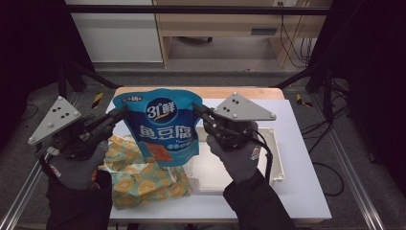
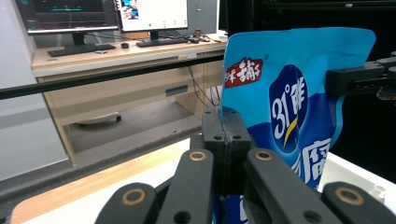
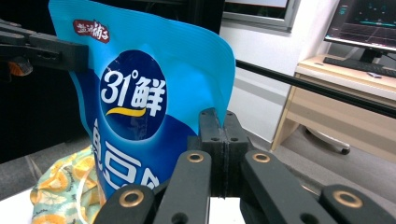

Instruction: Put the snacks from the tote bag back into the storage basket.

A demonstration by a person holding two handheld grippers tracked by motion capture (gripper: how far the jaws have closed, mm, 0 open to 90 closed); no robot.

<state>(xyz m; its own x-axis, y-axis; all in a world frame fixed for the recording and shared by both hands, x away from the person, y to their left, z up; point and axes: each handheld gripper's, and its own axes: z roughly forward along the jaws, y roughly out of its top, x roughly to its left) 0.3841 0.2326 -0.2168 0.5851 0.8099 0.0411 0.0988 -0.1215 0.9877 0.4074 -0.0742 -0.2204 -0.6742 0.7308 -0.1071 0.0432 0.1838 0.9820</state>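
A blue snack pouch (image 1: 163, 124) with white lettering hangs upright in the air above the table, held by both upper side edges. My left gripper (image 1: 123, 112) is shut on its left edge, and my right gripper (image 1: 197, 111) is shut on its right edge. In the left gripper view the black jaws (image 2: 225, 135) pinch the blue pouch (image 2: 289, 93), with the other gripper clamped on its far edge. In the right gripper view the closed jaws (image 3: 219, 135) bite the edge of the pouch (image 3: 140, 93).
A cloth bag with an orange-slice print (image 1: 143, 179) lies on the white table (image 1: 306, 191) below the pouch. A white plastic tray (image 1: 275, 163) sits to the right of it. Desks with monitors (image 2: 70, 14) stand beyond the table.
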